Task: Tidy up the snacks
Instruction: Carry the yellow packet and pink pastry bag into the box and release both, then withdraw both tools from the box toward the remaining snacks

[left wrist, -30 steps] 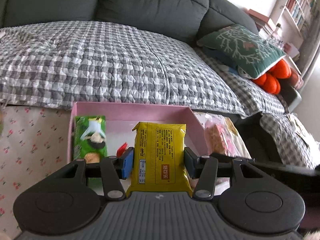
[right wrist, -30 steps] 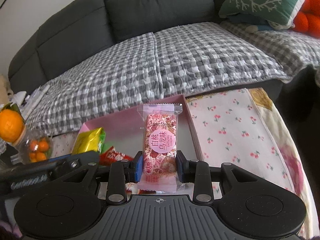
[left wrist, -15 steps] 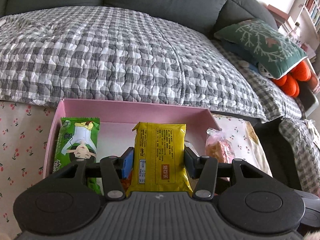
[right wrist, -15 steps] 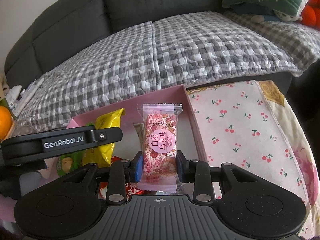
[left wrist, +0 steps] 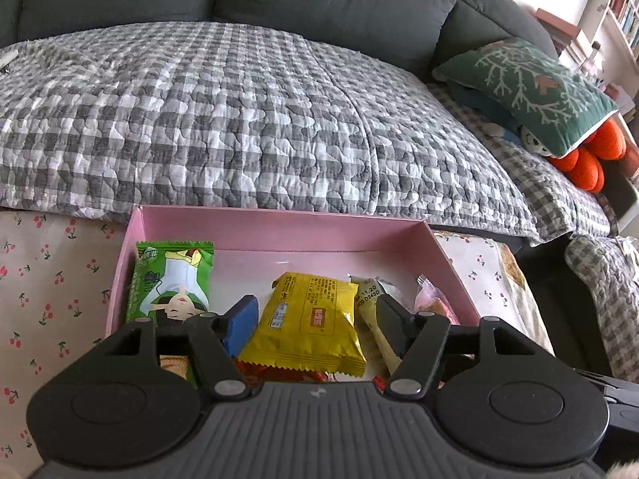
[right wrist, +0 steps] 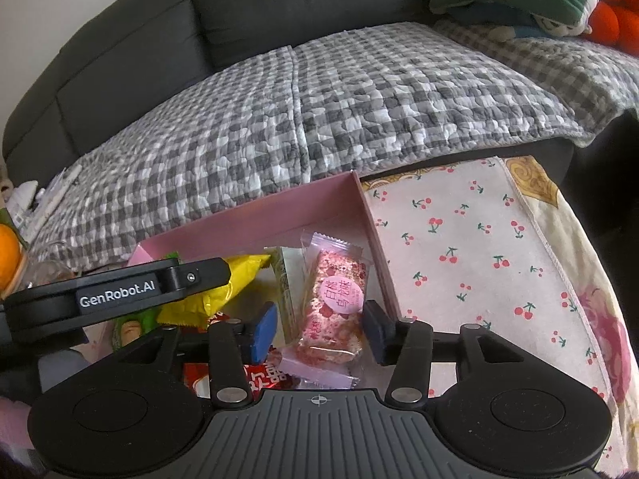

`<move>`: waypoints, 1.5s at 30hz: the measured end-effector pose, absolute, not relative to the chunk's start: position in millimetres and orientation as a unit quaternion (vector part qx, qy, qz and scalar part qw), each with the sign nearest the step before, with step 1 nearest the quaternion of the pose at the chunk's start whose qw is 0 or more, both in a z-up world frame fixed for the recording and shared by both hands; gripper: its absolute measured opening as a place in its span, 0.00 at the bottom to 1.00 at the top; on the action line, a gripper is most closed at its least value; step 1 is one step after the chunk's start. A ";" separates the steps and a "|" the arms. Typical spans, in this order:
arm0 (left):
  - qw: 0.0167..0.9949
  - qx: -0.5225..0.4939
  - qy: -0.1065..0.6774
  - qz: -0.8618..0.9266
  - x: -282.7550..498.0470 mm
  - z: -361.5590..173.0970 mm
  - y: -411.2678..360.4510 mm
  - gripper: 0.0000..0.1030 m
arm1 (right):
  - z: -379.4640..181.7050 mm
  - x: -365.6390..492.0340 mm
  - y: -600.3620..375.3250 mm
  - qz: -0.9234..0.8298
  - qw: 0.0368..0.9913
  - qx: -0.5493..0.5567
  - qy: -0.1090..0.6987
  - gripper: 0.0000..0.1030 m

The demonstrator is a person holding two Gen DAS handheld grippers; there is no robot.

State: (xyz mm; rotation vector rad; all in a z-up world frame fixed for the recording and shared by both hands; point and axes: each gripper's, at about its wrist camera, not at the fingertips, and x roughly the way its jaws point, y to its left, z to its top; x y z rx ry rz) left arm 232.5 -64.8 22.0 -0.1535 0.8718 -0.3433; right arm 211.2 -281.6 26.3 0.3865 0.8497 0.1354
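In the pink box (left wrist: 279, 227) we count one yellow packet (left wrist: 307, 325) lying near the middle, one green packet (left wrist: 169, 279) at its left wall, one pink-and-white bar (right wrist: 335, 303) by its right wall, and one slim pale wrapper (left wrist: 369, 299) between yellow and pink (red wrappers show underneath, number unclear). Our left gripper (left wrist: 315, 319) has just been opening, its pads clear of the yellow packet between them. Our right gripper (right wrist: 319, 329) has likewise just been opening, pads off the pink bar, with the cherry-print cloth (right wrist: 479, 239) to the right and the checked sofa cover (left wrist: 239, 119) beyond.

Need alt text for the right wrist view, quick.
The right tongs, just opened, straddle a pink snack bar lying in the pink box beside a yellow packet. The left tongs reach in from the left.
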 end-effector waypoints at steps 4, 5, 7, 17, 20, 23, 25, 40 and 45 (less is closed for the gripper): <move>0.893 -0.069 0.415 -0.162 228.5 25.8 -64.4 0.68 | 31.7 207.1 -278.1 0.071 0.893 0.183 0.406 0.59; 0.893 -0.068 0.416 -0.161 227.3 26.6 -63.6 0.69 | 33.3 205.7 -276.9 0.072 0.894 0.180 0.405 0.64; 0.892 -0.068 0.417 -0.158 224.2 28.1 -61.5 0.71 | 37.0 202.3 -274.7 0.073 0.896 0.173 0.402 0.69; 0.895 -0.055 0.416 -0.152 200.6 42.7 -45.7 0.82 | 55.6 180.1 -274.8 0.065 0.897 0.166 0.404 0.77; 0.897 -0.052 0.414 -0.147 191.2 45.7 -40.1 0.87 | 62.0 171.2 -275.8 0.062 0.898 0.164 0.404 0.79; 0.898 -0.047 0.414 -0.142 181.1 47.5 -34.2 0.91 | 68.1 161.1 -276.0 0.060 0.898 0.159 0.405 0.80; 0.899 -0.041 0.413 -0.138 174.2 48.1 -31.0 0.93 | 71.3 154.4 -275.6 0.060 0.899 0.155 0.406 0.82; 0.905 0.000 0.410 -0.112 109.5 49.3 2.0 0.99 | 83.0 91.6 -252.5 0.073 0.900 0.118 0.414 0.87; 0.906 0.015 0.409 -0.107 91.8 45.3 13.2 0.99 | 77.4 75.8 -241.9 0.078 0.899 0.105 0.418 0.89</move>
